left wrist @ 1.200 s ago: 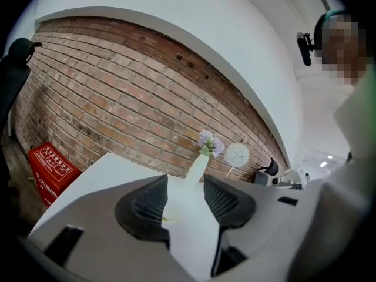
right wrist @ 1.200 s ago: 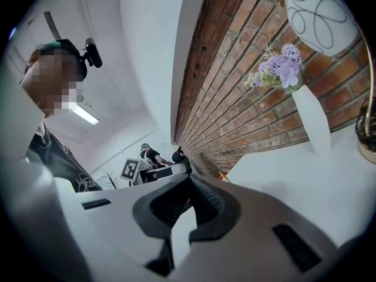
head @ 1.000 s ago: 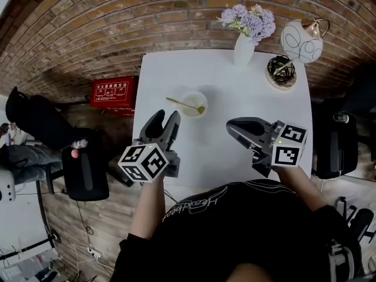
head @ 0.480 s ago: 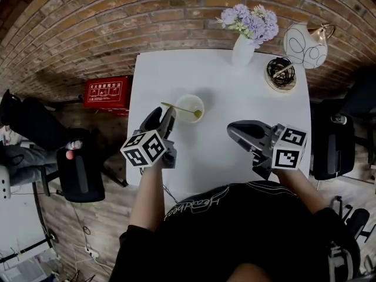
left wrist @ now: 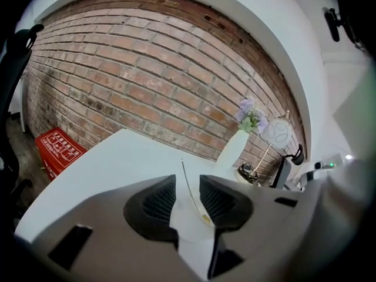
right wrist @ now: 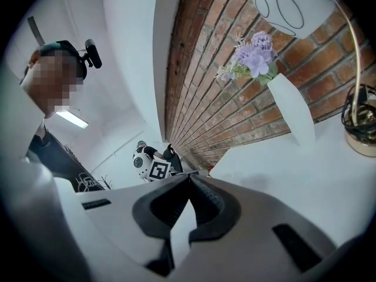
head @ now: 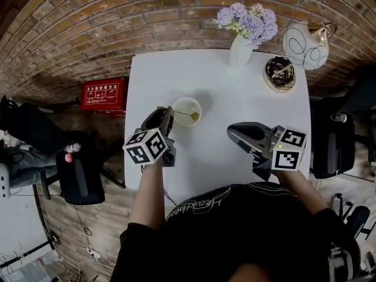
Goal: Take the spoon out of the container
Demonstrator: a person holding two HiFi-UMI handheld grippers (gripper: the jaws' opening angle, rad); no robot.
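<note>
Left gripper (left wrist: pixel 188 184) at the bowl (head: pixel 183 104), jaws just been closing round the spoon (left wrist: pixel 189 188) handle, not pinching yet. Right gripper (right wrist: pixel 189 178), right of the bowl, is closed up and empty.

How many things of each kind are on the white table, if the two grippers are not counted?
Container: 1
Spoon: 1
Vase with flowers: 1
Lamp: 1
Total: 4
</note>
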